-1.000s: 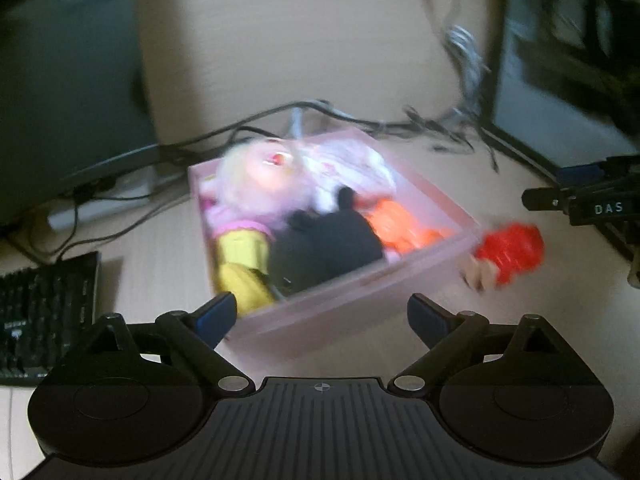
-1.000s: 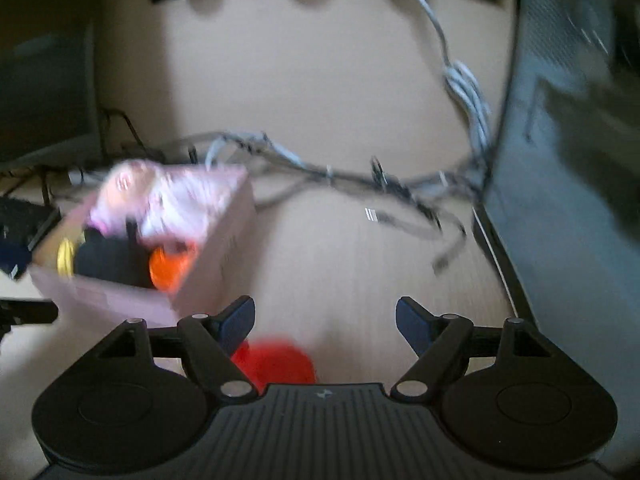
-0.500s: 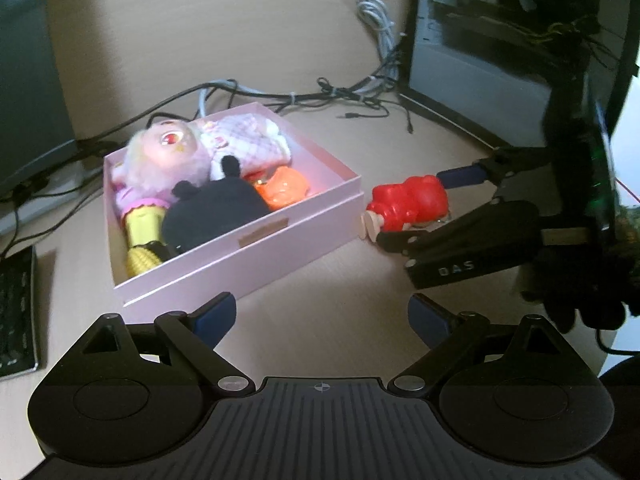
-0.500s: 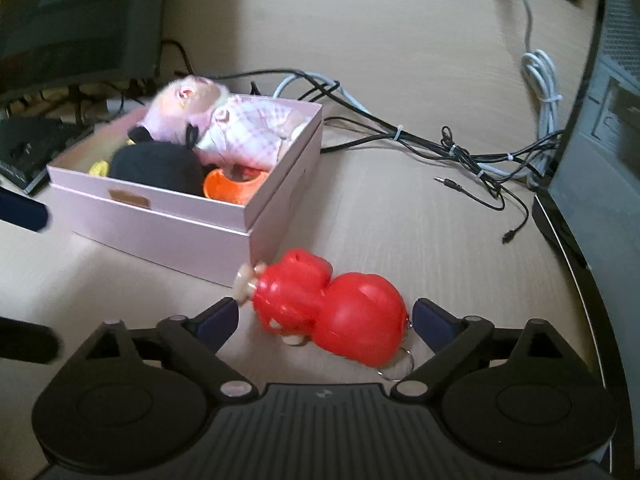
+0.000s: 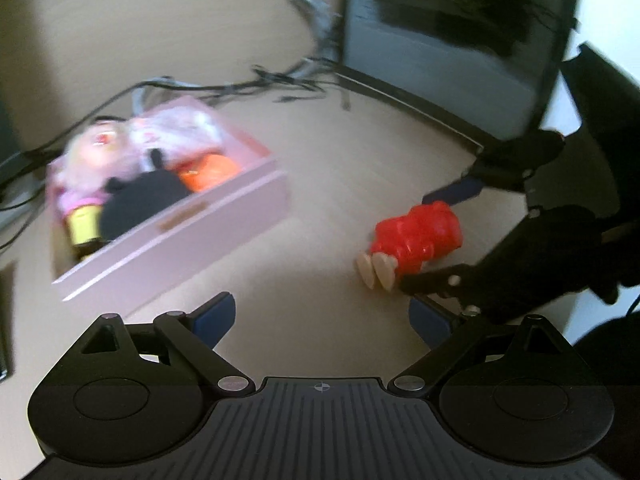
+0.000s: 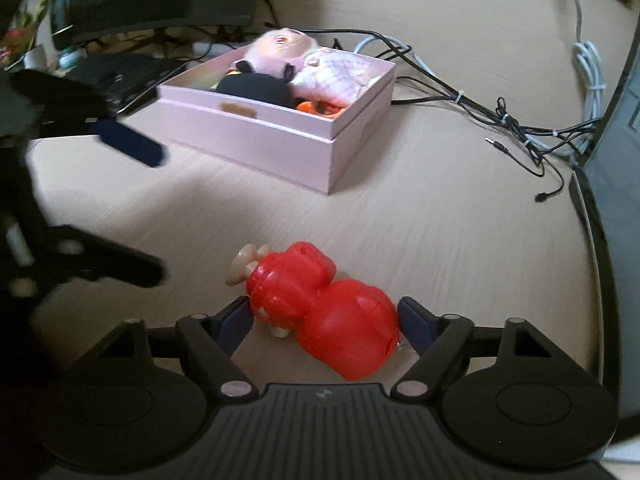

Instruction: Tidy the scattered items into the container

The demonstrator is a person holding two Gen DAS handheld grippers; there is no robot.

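Note:
A red plastic toy figure lies on its side on the wooden desk, between the fingers of my right gripper. The jaws stand open around it, close to its sides. It also shows in the left wrist view, with the right gripper around it. The pink box holds a pink doll, a black plush, a checked plush and an orange item; it sits beyond the toy. My left gripper is open and empty above the desk, right of the box.
A tangle of cables runs behind the box. A computer case stands at the right. A keyboard and monitor base lie left of the box. My left gripper shows at the left in the right wrist view.
My right gripper has moved forward, so the red toy now lies between its fingers. My left gripper has swung right, toward the toy.

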